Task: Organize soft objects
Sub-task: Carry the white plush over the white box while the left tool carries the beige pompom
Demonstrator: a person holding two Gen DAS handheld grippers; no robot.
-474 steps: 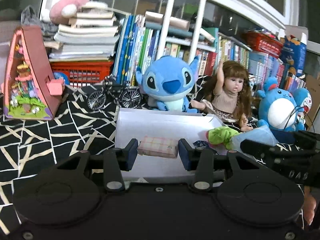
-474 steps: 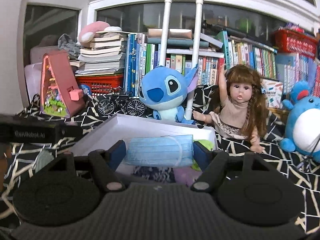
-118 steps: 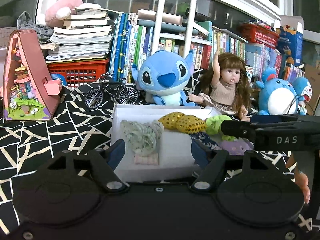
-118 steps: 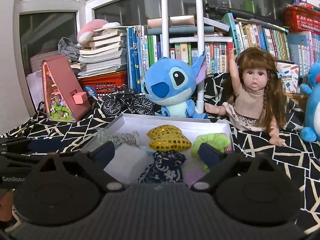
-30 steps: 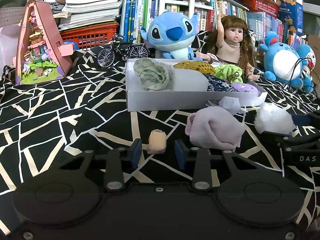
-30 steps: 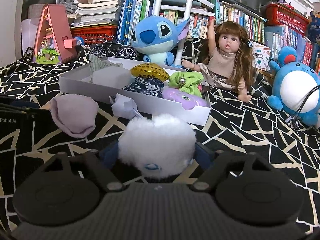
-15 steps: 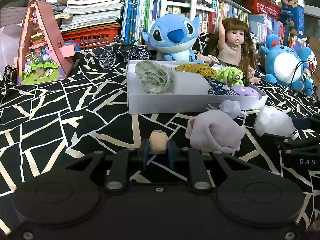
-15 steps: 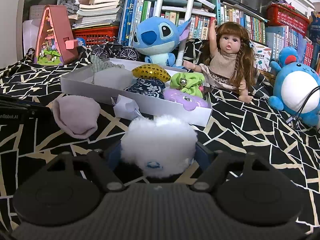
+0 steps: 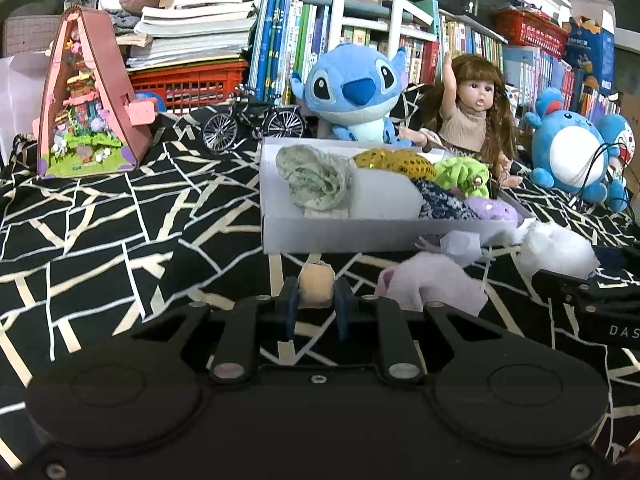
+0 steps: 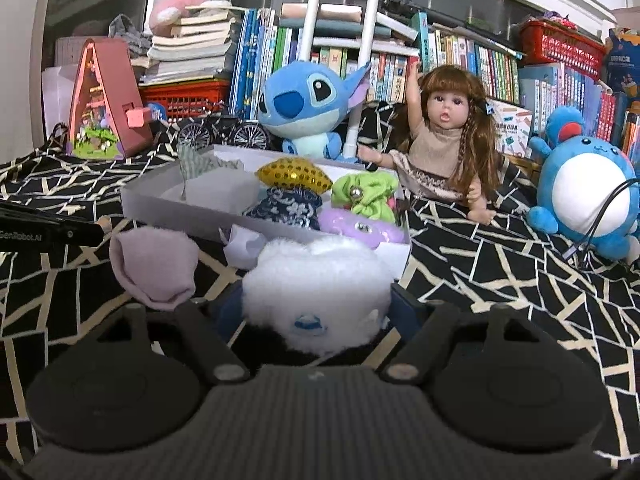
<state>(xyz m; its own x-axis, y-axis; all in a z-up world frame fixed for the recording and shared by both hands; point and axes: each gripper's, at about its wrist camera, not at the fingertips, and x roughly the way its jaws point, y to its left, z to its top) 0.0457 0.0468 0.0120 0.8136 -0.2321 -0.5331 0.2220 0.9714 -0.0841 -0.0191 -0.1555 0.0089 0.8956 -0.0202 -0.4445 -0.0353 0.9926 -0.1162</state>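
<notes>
Peach soft piece [image 9: 317, 285] in left jaws

white pompom [image 10: 316, 280], gold sequin pouch [image 10: 294, 174], black-and-cream cloth [image 9: 100, 220]

Both my wrist cameras sit low behind my claws, facing the bookshelf [image 9: 360, 40] across the patterned cloth. Each sees the white box [image 9: 340, 236] mid-frame, nearer in my right view [image 10: 180, 208].

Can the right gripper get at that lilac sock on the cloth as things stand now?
Probably not right away. The right gripper already has the white fluffy pompom filling the space between its fingers, so the lilac sock, lying uncovered just to its left on the cloth, would have to wait until that is set down.
</notes>
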